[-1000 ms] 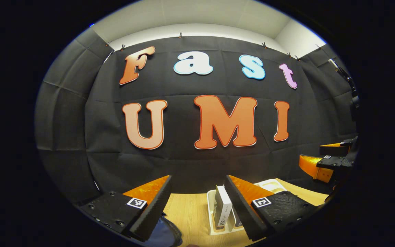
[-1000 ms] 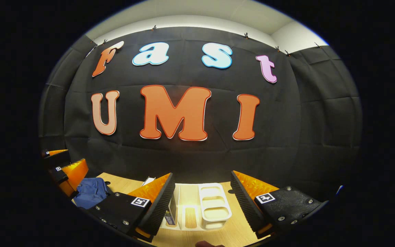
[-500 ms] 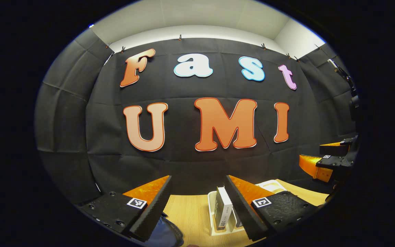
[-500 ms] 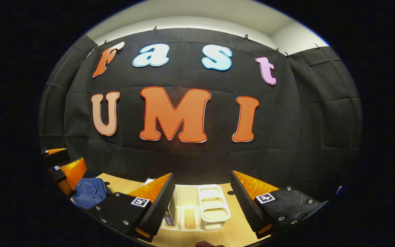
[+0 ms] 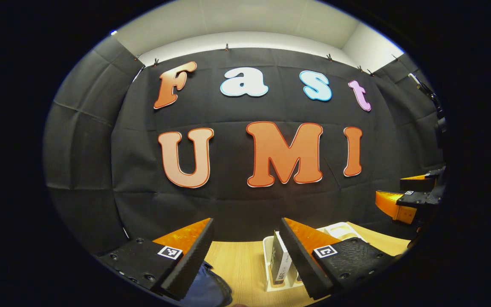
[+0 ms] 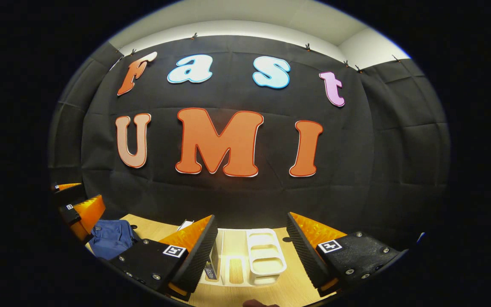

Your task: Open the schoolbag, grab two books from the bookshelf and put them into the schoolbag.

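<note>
No readable text. Small square black-and-white marker tags sat on the fingers of the left gripper (image 5: pixel 245 256) and the right gripper (image 6: pixel 252 256), patterns only, no words. The book (image 5: pixel 280 260) standing in the white bookshelf (image 5: pixel 267 266) carried dark print on its light cover, too small to read. A second book (image 6: pixel 210 269) had a label, also illegible.

The left gripper (image 5: pixel 245 249) is held level with its jaws spread wide, gripping nothing. The right gripper (image 6: pixel 252 247) is likewise level, parted wide, and empty.
</note>
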`<state>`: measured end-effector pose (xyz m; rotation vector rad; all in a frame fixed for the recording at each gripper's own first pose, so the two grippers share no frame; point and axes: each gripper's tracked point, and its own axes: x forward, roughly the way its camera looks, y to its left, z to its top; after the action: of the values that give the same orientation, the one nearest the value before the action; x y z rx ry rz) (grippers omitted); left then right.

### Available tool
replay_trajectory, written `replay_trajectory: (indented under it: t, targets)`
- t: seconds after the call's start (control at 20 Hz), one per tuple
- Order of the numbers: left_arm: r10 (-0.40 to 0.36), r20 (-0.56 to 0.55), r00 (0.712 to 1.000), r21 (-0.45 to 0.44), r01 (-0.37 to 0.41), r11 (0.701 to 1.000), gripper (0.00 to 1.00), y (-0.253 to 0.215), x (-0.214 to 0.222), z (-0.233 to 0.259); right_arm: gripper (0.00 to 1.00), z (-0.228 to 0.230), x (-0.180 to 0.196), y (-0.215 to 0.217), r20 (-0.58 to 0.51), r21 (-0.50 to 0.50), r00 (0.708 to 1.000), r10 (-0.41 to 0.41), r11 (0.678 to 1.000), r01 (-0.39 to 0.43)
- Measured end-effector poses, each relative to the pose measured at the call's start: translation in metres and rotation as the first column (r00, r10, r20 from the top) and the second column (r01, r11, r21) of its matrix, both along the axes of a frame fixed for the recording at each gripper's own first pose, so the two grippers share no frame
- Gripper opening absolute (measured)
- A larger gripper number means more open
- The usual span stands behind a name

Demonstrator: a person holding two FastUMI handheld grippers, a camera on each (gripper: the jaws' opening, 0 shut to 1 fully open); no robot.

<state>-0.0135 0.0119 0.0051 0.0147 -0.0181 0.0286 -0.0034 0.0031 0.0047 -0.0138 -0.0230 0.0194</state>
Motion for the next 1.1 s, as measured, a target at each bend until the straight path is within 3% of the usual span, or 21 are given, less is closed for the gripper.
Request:
replay_trajectory:
  t: [0.45, 0.65, 0.7, 1.1]
  targets:
    - [-0.008, -0.002, 1.000, 0.024, 0.009, 1.000, 0.99, 0.002, -0.007, -0.006, 0.96, -0.008, -0.007, 0.002, -0.023, -0.012, 1.000, 0.000, 1.000, 0.000]
    - [-0.006, -0.021, 1.000, 0.026, 0.007, 1.000, 0.95, 0.007, -0.008, -0.012, 0.96, -0.011, -0.008, 0.004, -0.025, -0.014, 1.000, -0.001, 1.000, 0.000]
    - [-0.002, -0.024, 1.000, 0.035, 0.003, 0.999, 0.99, 0.009, -0.009, -0.013, 0.97, -0.012, -0.008, 0.004, -0.026, -0.015, 1.000, -0.002, 1.000, 0.002]
    - [0.023, -0.103, 0.994, 0.151, -0.007, 0.989, 0.96, 0.032, -0.009, -0.055, 0.96, -0.022, -0.009, 0.004, -0.050, -0.023, 0.999, -0.008, 1.000, 0.007]
